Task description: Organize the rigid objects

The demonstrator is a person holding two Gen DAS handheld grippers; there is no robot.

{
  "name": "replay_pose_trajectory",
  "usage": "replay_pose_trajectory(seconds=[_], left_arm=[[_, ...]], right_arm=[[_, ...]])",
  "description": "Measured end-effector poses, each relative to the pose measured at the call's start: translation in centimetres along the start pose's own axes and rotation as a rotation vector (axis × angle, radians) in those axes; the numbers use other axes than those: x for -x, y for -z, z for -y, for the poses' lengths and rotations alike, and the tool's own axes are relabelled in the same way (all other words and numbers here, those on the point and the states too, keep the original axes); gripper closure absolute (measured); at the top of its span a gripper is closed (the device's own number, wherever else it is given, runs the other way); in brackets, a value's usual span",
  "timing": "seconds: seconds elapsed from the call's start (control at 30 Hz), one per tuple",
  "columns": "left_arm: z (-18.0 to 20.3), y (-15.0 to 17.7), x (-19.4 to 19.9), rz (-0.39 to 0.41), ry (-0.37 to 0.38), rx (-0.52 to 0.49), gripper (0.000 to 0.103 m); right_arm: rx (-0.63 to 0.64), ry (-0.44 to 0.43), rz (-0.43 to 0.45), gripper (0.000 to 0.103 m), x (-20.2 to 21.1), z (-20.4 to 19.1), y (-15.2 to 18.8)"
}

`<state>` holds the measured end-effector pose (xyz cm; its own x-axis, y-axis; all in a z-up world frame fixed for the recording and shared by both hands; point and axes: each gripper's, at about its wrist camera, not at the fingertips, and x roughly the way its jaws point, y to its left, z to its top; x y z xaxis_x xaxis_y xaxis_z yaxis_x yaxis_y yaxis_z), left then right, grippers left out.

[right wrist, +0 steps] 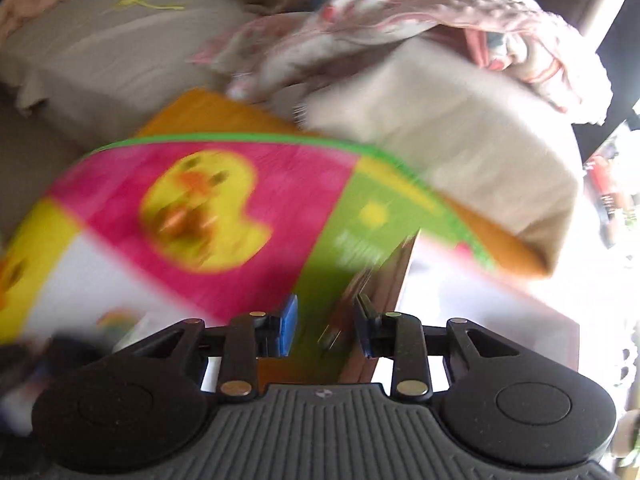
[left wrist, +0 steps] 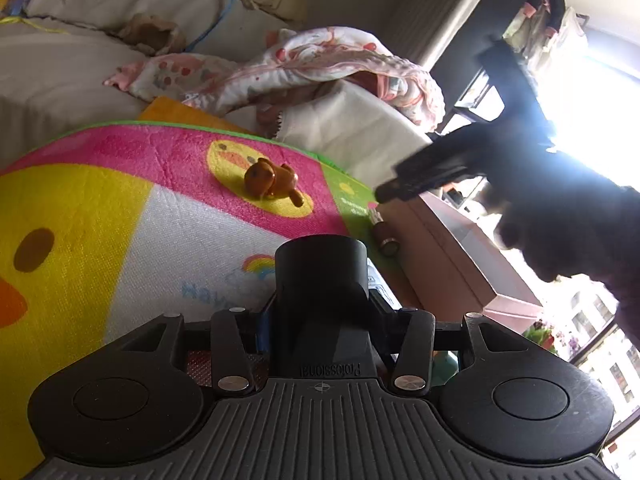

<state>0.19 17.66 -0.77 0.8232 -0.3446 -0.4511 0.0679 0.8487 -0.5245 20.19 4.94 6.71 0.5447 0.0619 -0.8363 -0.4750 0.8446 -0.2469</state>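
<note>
Left hand-held gripper [left wrist: 320,320] clamps black cylinder [left wrist: 321,268]. Right hand-held gripper [right wrist: 325,330] jaws apart, empty, above small brown tube [left wrist: 385,238] at mat [left wrist: 160,220] edge by box [left wrist: 452,240]. Toy dog [left wrist: 272,179] on mat. Next: pick tube.

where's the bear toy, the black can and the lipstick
bear toy [left wrist: 271,181], left wrist view, on its brown body
black can [left wrist: 321,270], left wrist view, on its side wall
lipstick [left wrist: 385,236], left wrist view, on its brown tube
</note>
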Motion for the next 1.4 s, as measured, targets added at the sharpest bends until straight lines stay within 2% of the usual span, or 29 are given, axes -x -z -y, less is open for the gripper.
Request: replay_pose_trajectory(seconds=[0.2, 0.27, 0.37, 0.5, 0.7, 0.77, 0.87, 0.9, 0.97, 1.03, 1.07, 1.2, 1.3, 1.33, 1.37, 1.4], left_arm=[[-0.2, -0.1, 0.0, -0.004, 0.012, 0.013, 0.052], [-0.3, -0.1, -0.1, -0.006, 0.016, 0.019, 0.052], [-0.4, -0.1, -0.1, -0.009, 0.019, 0.025, 0.052], [-0.4, -0.1, -0.1, -0.009, 0.017, 0.023, 0.052], [-0.4, -0.1, -0.1, -0.009, 0.016, 0.023, 0.052], [-0.3, -0.1, -0.1, -0.007, 0.012, 0.018, 0.052], [0.0, 0.0, -0.1, -0.004, 0.0, 0.002, 0.052], [0.1, 0.0, -0.1, -0.003, -0.004, -0.003, 0.052], [0.2, 0.0, -0.1, 0.0, -0.01, -0.013, 0.052], [0.4, 0.1, 0.0, 0.003, -0.013, -0.02, 0.052], [0.4, 0.1, 0.0, 0.003, -0.013, -0.022, 0.052], [0.2, 0.0, 0.0, 0.001, -0.003, -0.011, 0.052], [-0.1, -0.1, 0.0, -0.001, 0.005, 0.002, 0.052], [-0.1, -0.1, 0.0, -0.002, 0.006, 0.004, 0.052], [-0.1, -0.1, 0.0, -0.003, 0.008, 0.007, 0.052], [-0.2, -0.1, 0.0, -0.003, 0.01, 0.01, 0.052]], right_arm=[[0.059, 0.166, -0.074, 0.095, -5.6, -0.5, -2.4], [0.11, 0.19, -0.097, 0.098, -6.2, -1.1, -2.3], [0.172, 0.178, -0.122, 0.098, -5.3, -2.1, -1.1], [0.196, 0.066, -0.165, 0.097, -2.5, -2.6, 1.2], [0.18, -0.168, -0.266, 0.098, 2.6, -3.1, 7.3], [0.183, -0.195, -0.25, 0.098, 4.3, -3.1, 9.3], [0.166, -0.21, -0.143, 0.097, 6.5, -2.6, 10.7], [0.153, -0.22, -0.096, 0.095, 7.1, -2.2, 10.6], [0.095, -0.266, -0.007, 0.078, 7.3, -1.3, 9.2], [-0.001, -0.325, 0.076, 0.027, 6.9, -0.7, 7.2], [-0.048, -0.341, 0.11, 0.023, 6.3, -0.6, 6.2], [-0.134, -0.404, 0.139, 0.023, 2.3, -2.1, 1.4], [-0.134, -0.369, 0.092, 0.023, -1.2, -4.1, -1.4], [-0.125, -0.35, 0.068, 0.027, -2.2, -4.6, -1.9], [-0.127, -0.335, 0.047, 0.036, -2.8, -4.9, -2.2], [-0.131, -0.346, 0.029, 0.053, -2.9, -5.0, -2.3]])
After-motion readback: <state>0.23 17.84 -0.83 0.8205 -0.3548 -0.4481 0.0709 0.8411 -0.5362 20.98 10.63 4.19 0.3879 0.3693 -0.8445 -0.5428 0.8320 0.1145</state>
